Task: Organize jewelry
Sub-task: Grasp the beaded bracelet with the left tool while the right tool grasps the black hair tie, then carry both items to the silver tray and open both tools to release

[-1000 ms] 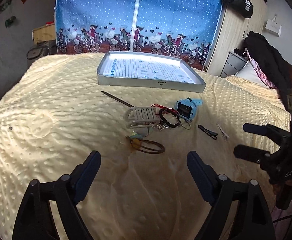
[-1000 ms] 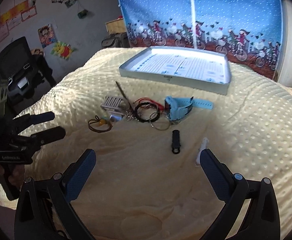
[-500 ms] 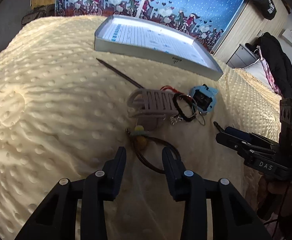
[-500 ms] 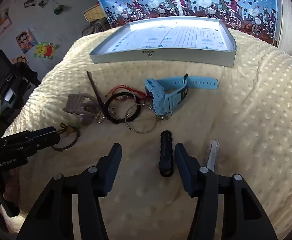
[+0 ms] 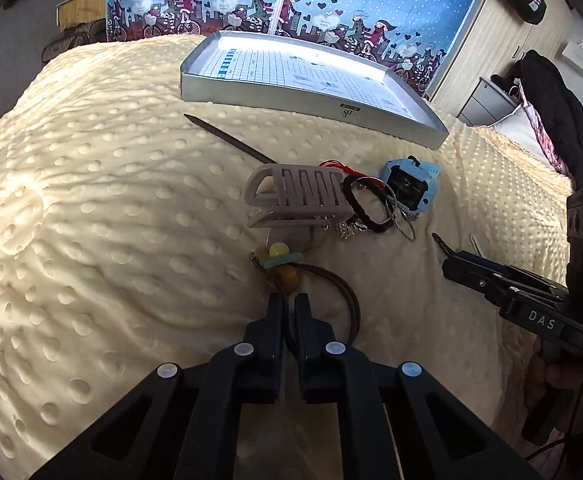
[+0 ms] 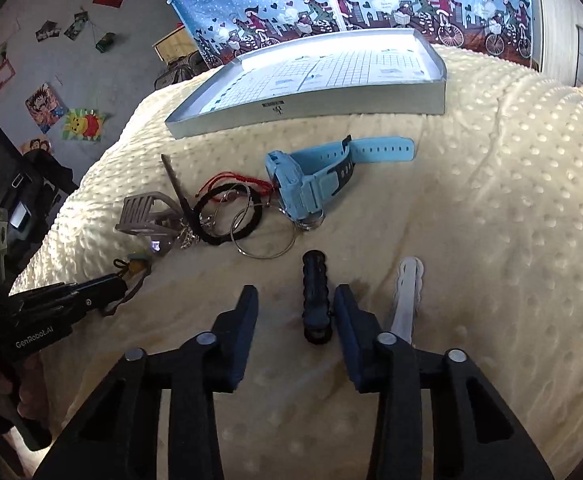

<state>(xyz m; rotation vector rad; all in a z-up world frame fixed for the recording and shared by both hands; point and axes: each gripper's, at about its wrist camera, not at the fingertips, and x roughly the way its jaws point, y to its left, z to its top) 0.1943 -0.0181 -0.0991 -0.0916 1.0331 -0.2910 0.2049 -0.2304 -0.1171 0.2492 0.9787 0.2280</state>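
While pinching brown cord bracelet with yellow beads [image 5: 333, 284], left gripper [image 5: 287, 312] pressed together; right gripper [image 6: 295, 312] spread, black ridged hair clip [image 6: 315, 296] between fingers, at 12 o'clock.

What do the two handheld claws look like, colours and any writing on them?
Both are black plastic with dark blue pads on the finger insides and round silver rivets on the linkages. The left claw shows white "GenRobot.AI" lettering on its side in the right wrist view. The right claw carries white "DAS" lettering and a grey boxy block above its handle, seen from the left wrist view. A thin dark cable hangs below it.
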